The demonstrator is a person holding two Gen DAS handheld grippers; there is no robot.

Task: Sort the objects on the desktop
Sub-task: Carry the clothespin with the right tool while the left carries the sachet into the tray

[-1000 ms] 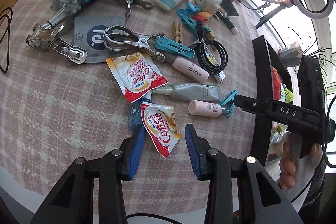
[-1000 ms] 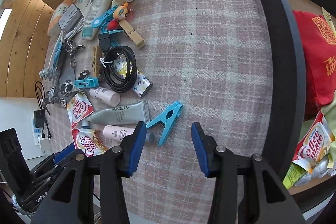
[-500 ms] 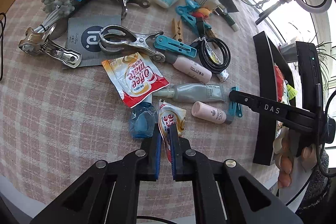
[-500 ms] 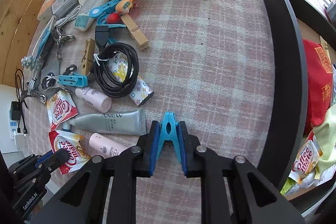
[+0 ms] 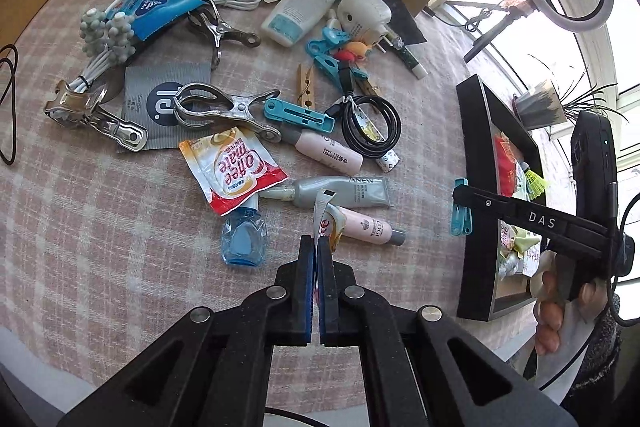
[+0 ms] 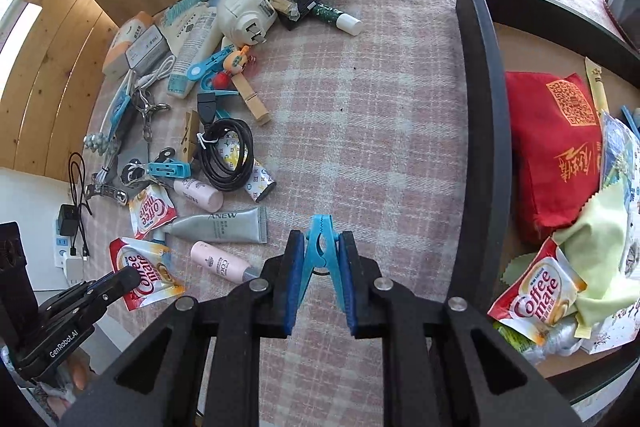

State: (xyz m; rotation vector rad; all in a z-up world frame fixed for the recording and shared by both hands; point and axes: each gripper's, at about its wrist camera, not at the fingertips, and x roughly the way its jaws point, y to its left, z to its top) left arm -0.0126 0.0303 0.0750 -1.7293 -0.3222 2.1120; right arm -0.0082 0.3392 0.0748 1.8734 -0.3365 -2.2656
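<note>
In the left wrist view, the left gripper (image 5: 319, 259) has its two blue ribbed pads pressed together on a glossy foil coffee creamer sachet (image 5: 328, 223), which stands on its edge, crumpled, and lifted above the cloth. The table is covered with a woven checked cloth (image 5: 100, 207) in pink and grey. Just beyond the sachet lie a pink plastic tube (image 5: 366, 229), a silver squeeze tube (image 5: 344, 191) and a clear blue bottle (image 5: 244, 241). A second flat creamer sachet (image 5: 234, 169) lies near them, beside shiny metal clips (image 5: 224, 109) and a coiled black cable (image 5: 372, 127). At the right, the right gripper (image 5: 462, 209) holds a blue plastic clothespin (image 5: 459, 207) close to the black wall of the tray (image 5: 474, 163).

In the right wrist view, the right gripper (image 6: 319, 267) is clamped on the blue plastic clothespin (image 6: 322, 251), its pointed end forward, above the cloth next to the tray (image 6: 482, 131). This view shows the inside of the tray, which the other view shows only partly: a red pouch (image 6: 556, 155), a pale green cloth (image 6: 604, 239) and one more creamer sachet (image 6: 536, 297). It shows also the printed flat face of the held sachet (image 6: 148, 275) at the left gripper (image 6: 120, 279).
</note>
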